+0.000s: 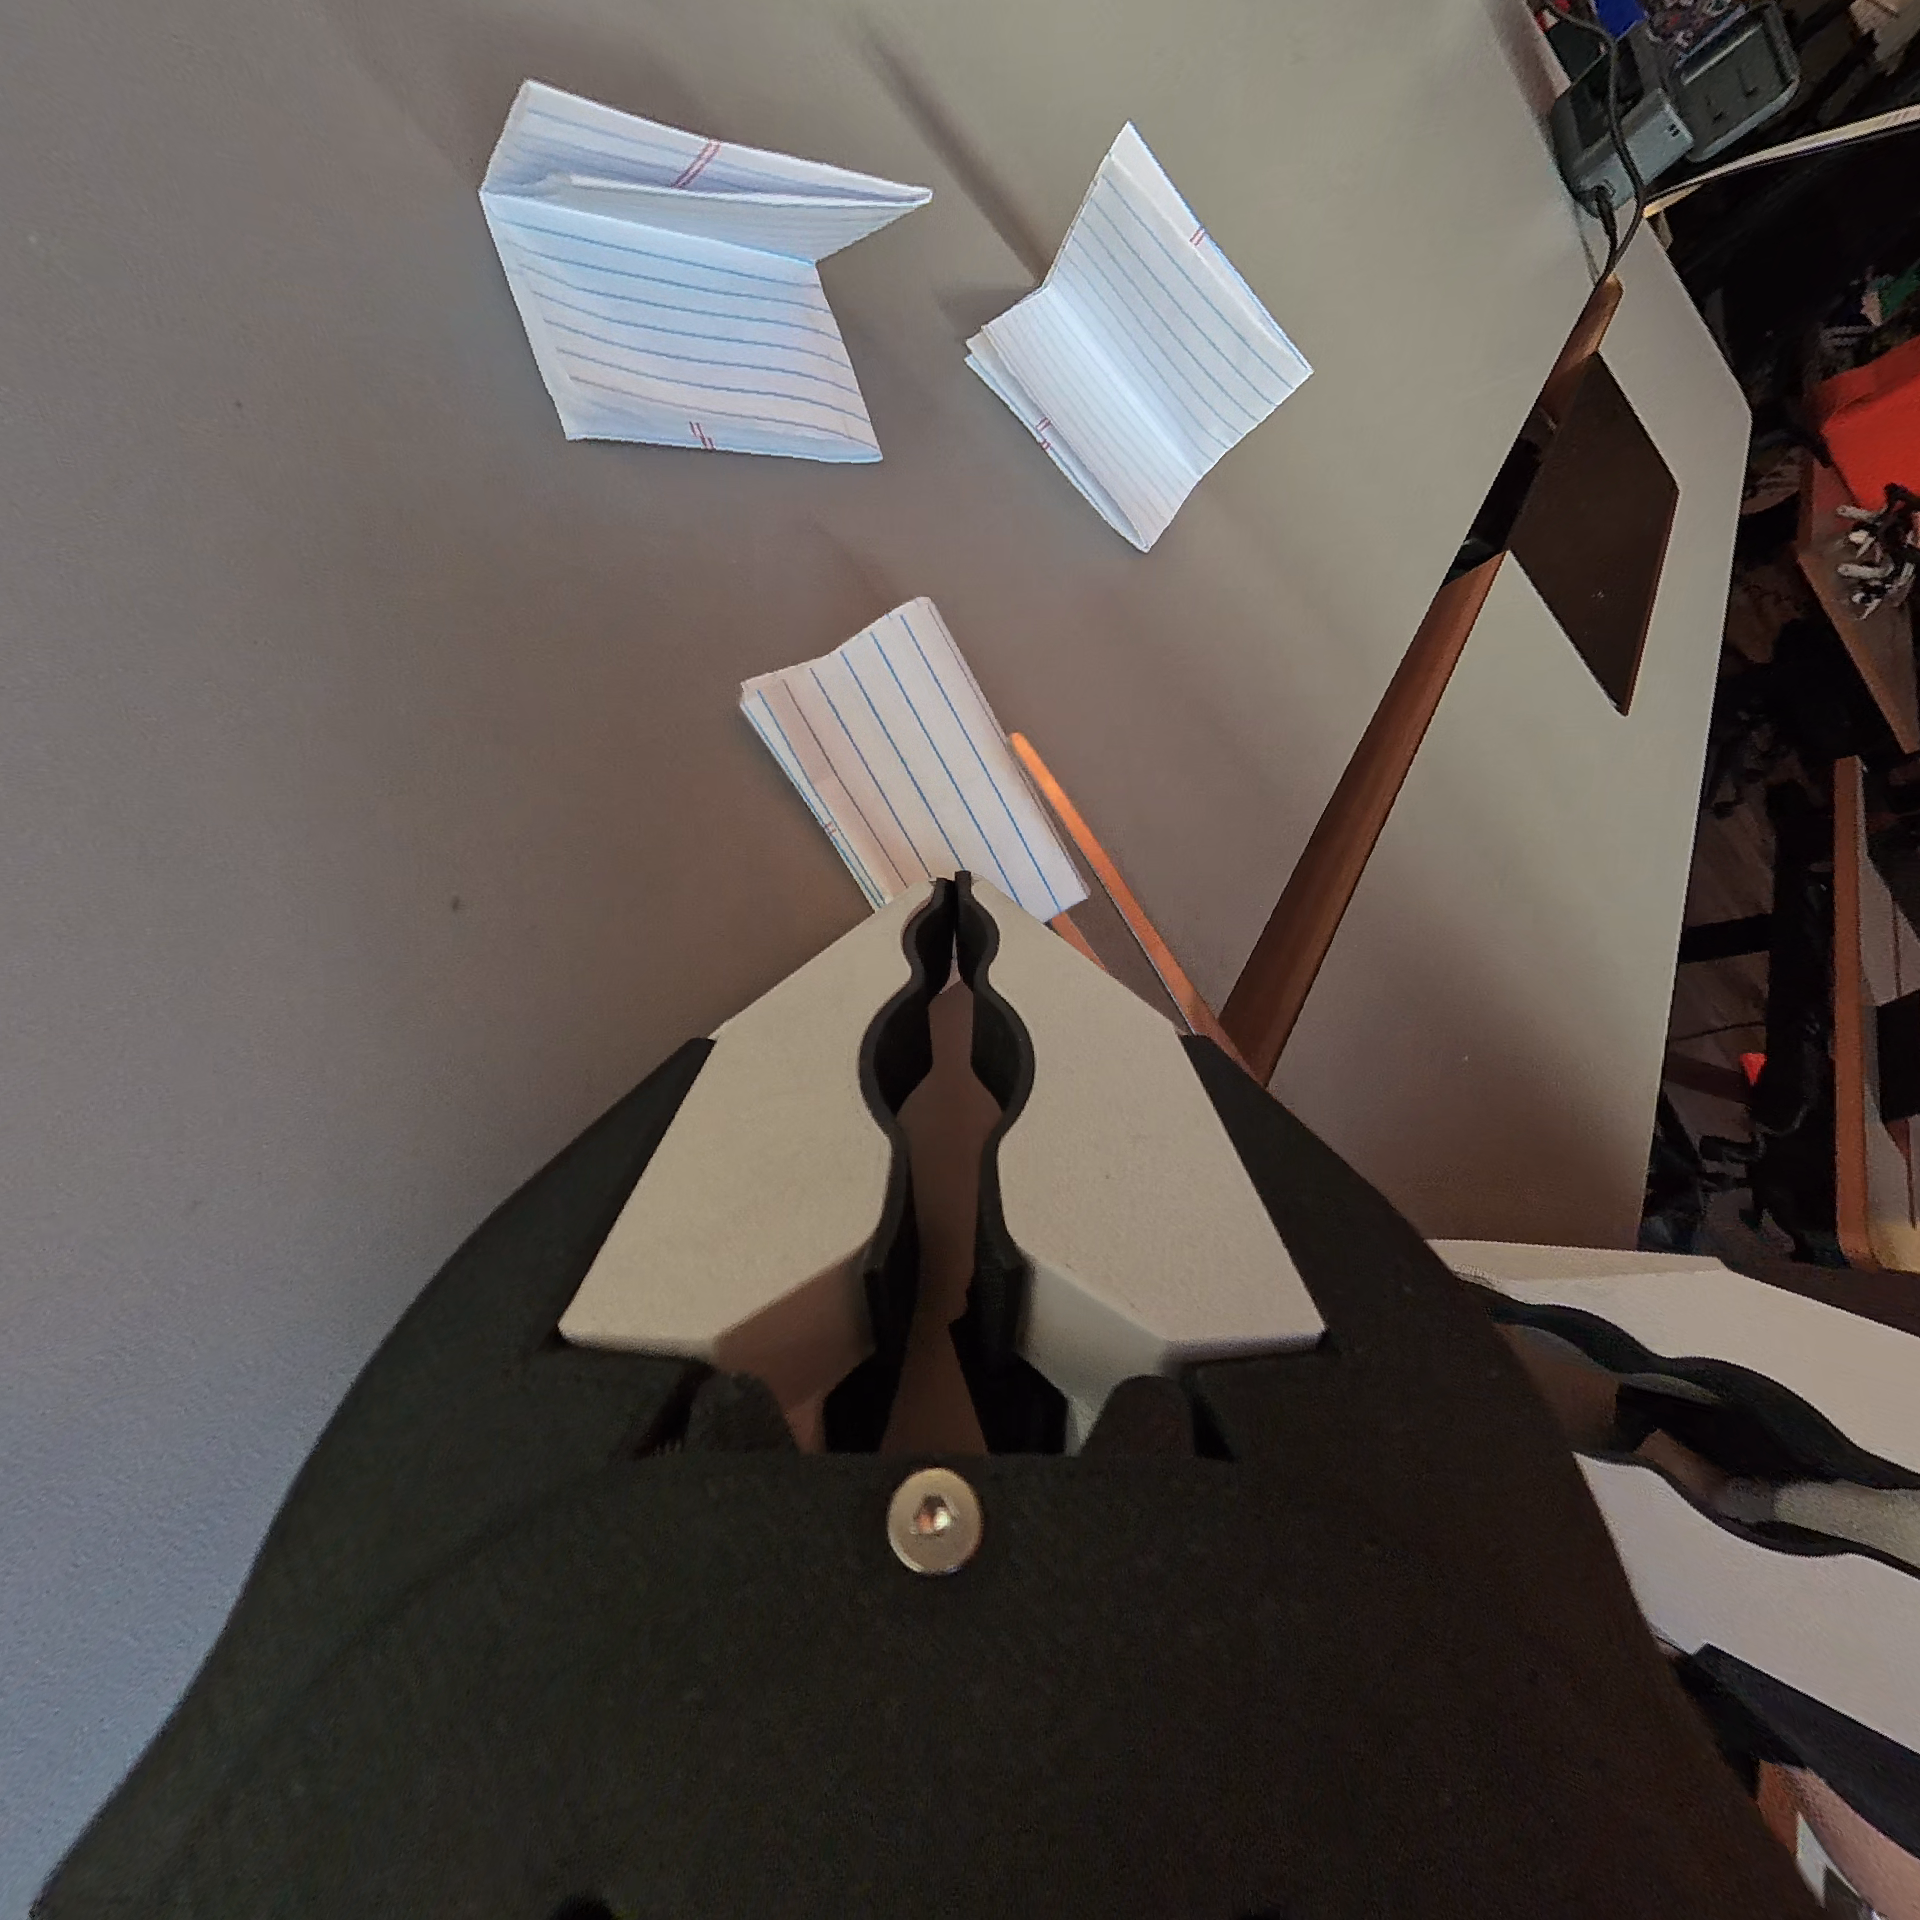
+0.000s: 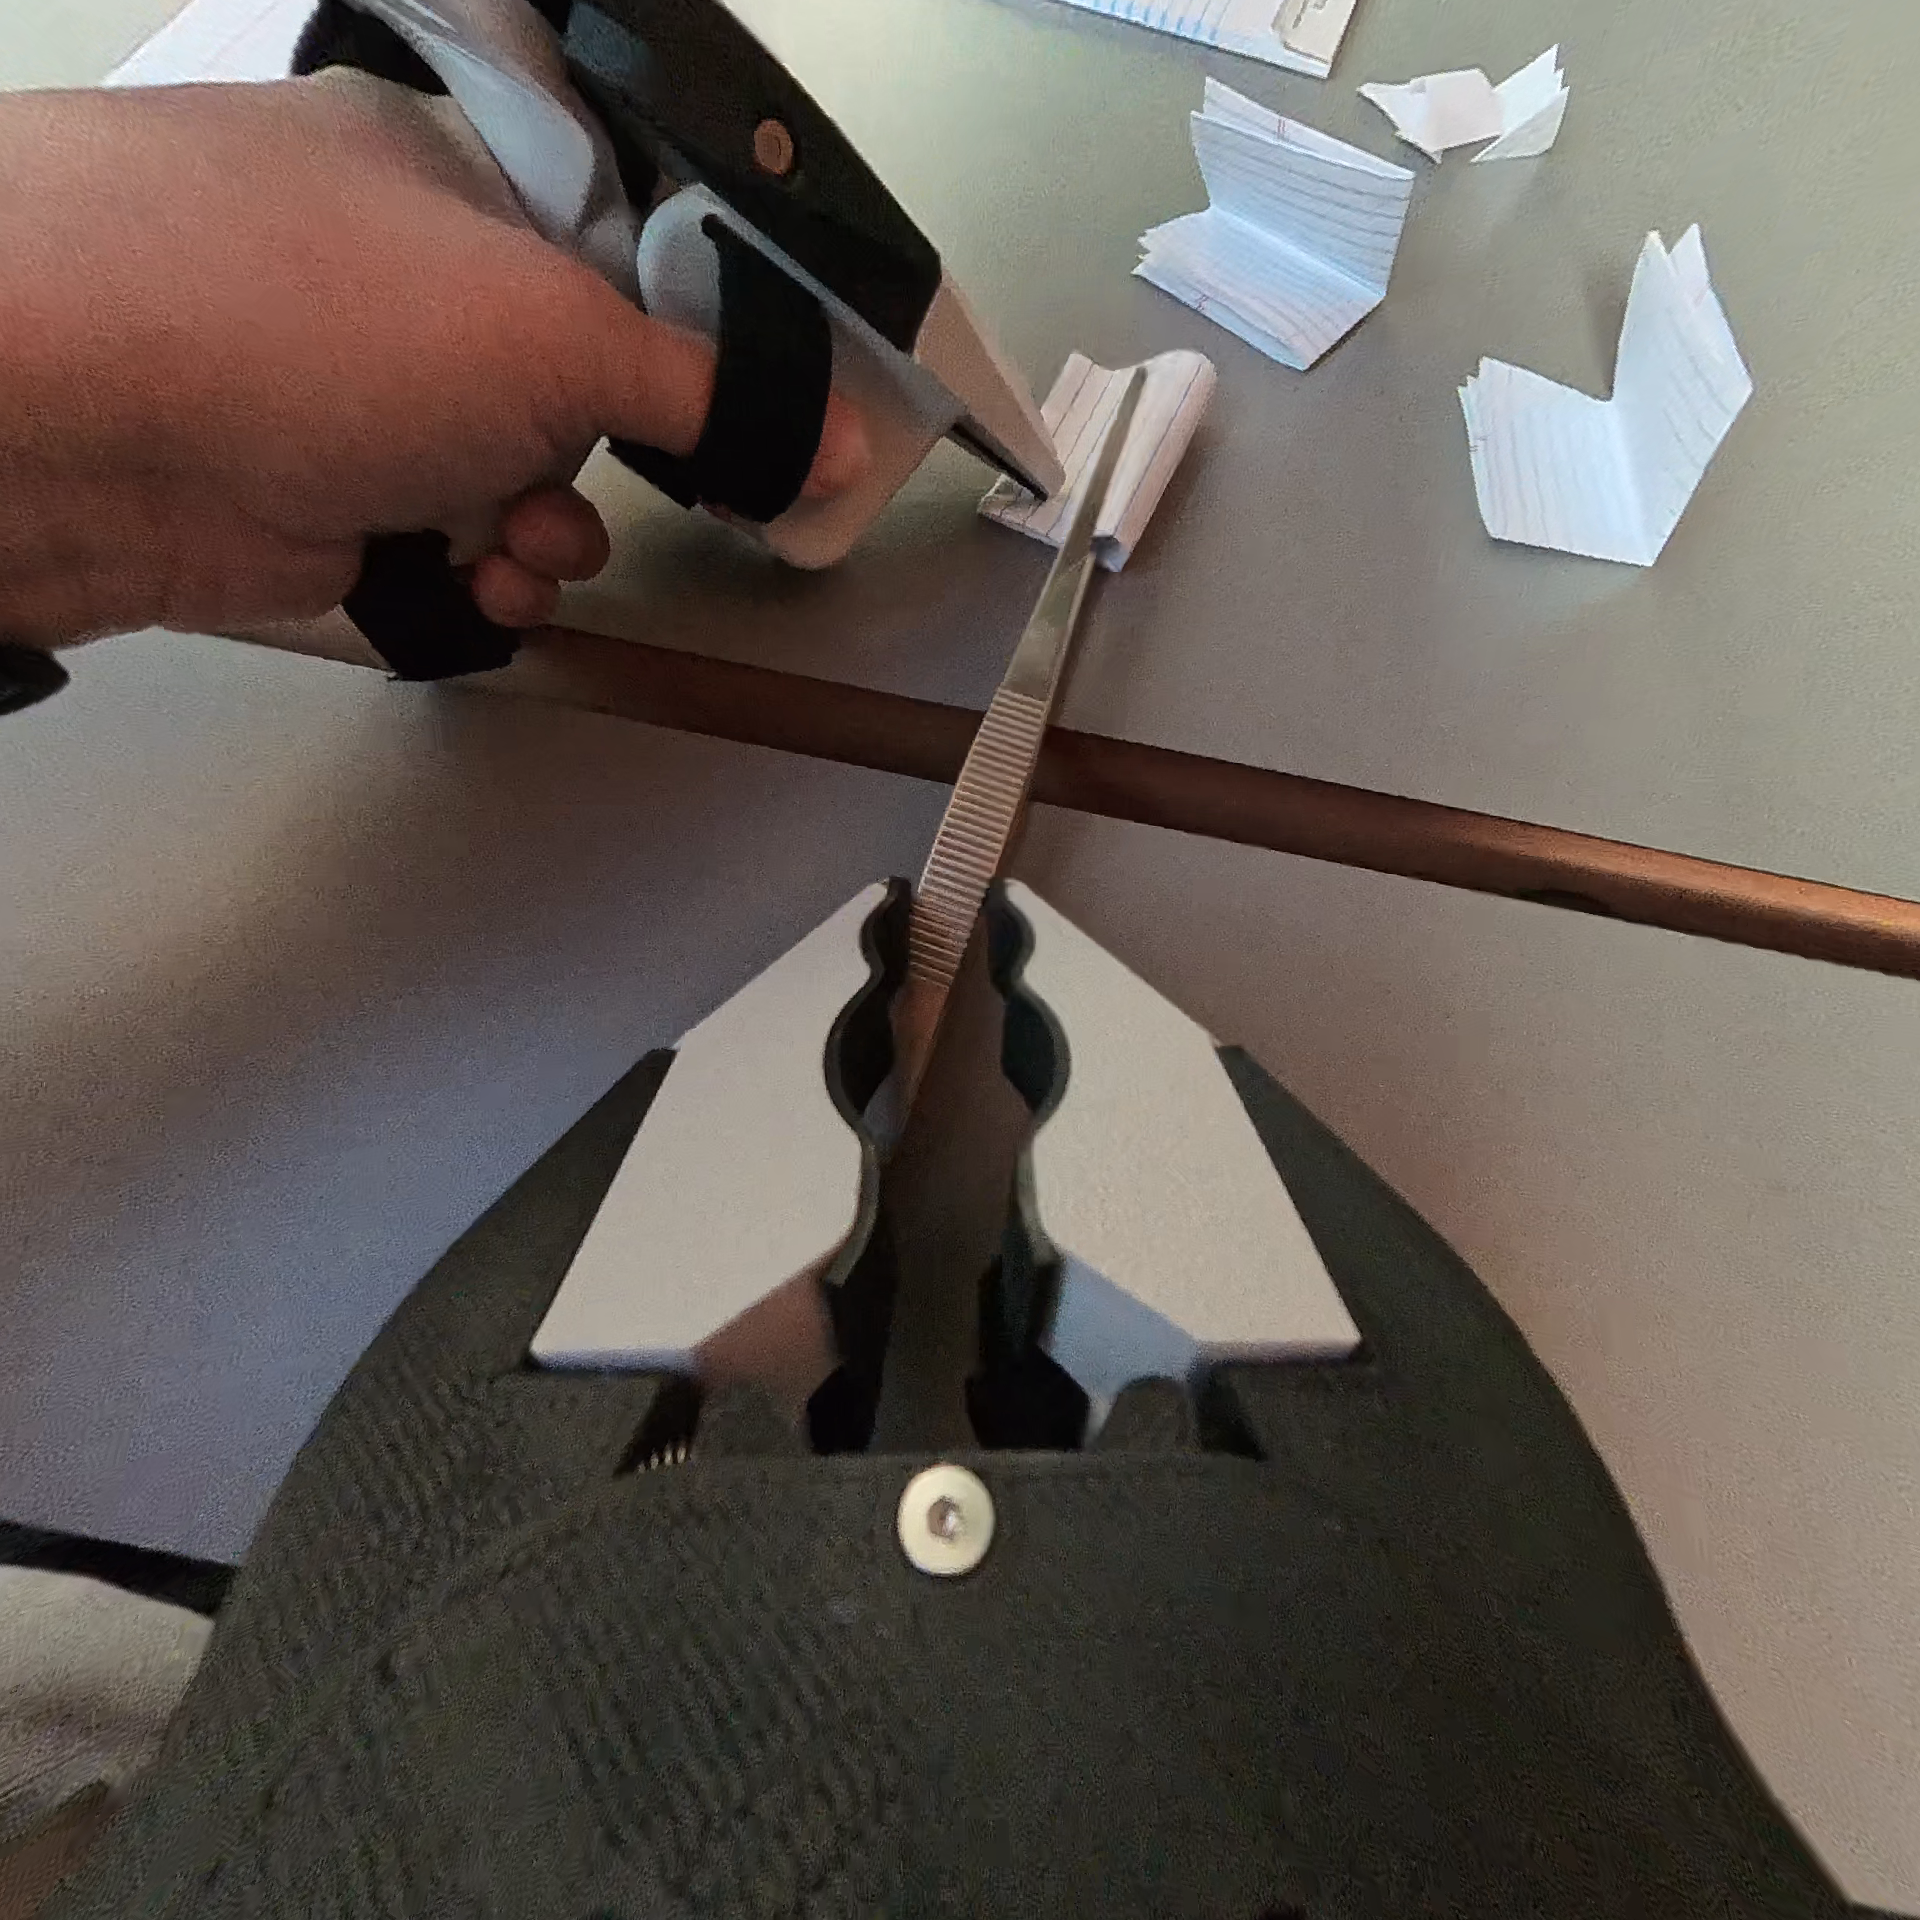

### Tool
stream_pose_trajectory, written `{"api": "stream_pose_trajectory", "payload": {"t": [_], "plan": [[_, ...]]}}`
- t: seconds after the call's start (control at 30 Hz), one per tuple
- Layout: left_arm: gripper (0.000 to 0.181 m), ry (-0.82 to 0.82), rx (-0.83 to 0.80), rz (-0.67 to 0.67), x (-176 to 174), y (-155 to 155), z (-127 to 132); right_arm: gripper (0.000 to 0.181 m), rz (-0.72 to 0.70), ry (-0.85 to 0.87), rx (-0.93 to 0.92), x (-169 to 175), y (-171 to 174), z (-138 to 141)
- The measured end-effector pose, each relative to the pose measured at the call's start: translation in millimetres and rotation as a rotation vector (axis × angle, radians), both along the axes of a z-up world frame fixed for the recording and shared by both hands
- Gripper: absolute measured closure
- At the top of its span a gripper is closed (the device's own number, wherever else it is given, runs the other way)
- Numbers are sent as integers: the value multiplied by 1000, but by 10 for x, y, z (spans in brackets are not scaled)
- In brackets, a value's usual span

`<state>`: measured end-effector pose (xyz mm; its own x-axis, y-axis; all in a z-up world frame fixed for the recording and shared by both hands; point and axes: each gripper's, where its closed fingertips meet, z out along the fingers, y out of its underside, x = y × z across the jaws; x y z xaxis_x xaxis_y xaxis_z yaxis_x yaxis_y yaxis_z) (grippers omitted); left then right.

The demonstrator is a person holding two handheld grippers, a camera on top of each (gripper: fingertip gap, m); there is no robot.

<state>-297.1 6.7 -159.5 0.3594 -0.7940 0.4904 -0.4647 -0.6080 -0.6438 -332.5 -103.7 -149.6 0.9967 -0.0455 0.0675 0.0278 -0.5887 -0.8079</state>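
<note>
Steel, ribbed along its grip: a long pair of metal tweezers (image 2: 982, 831) is clamped between the right tongs (image 2: 951, 899), its tip lying across a small folded piece of white lined paper (image 2: 1164, 416) on the grey counter (image 2: 1455, 675). Only the right wrist view shows this grip, and the person's hand (image 2: 260, 343) strapped into the left tongs (image 2: 1023, 473), whose tips pinch the near corner of the same paper. The left wrist view shows those tongs (image 1: 956, 883) pressed narrow at that paper's (image 1: 904, 758) edge, with the tweezers a blurred orange-lit strip (image 1: 1081, 831) beside it. Two larger folded lined sheets (image 1: 675, 301) (image 1: 1132, 343) lie well apart beyond. A brown wooden strip (image 2: 1351, 821) divides two counter panels; cluttered shelving (image 1: 1829, 623) stands past the counter's edge.
</note>
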Motion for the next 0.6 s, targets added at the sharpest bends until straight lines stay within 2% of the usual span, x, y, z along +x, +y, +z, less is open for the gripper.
{"api": "stream_pose_trajectory", "payload": {"t": [0.1,0.3,0.43,0.6], "plan": [[181,8,16,-9,2,-7,-2,170,-13,40,-20,105,-52,29],[181,-2,17,-5,1,-4,5,171,3,194,-63,196,-445,58],[181,-5,-10,-6,1,-2,1,171,60,171,-92,246,-629,119],[181,8,-20,-52,10,-33,-9,171,134,150,-59,381,-754,335]]}}
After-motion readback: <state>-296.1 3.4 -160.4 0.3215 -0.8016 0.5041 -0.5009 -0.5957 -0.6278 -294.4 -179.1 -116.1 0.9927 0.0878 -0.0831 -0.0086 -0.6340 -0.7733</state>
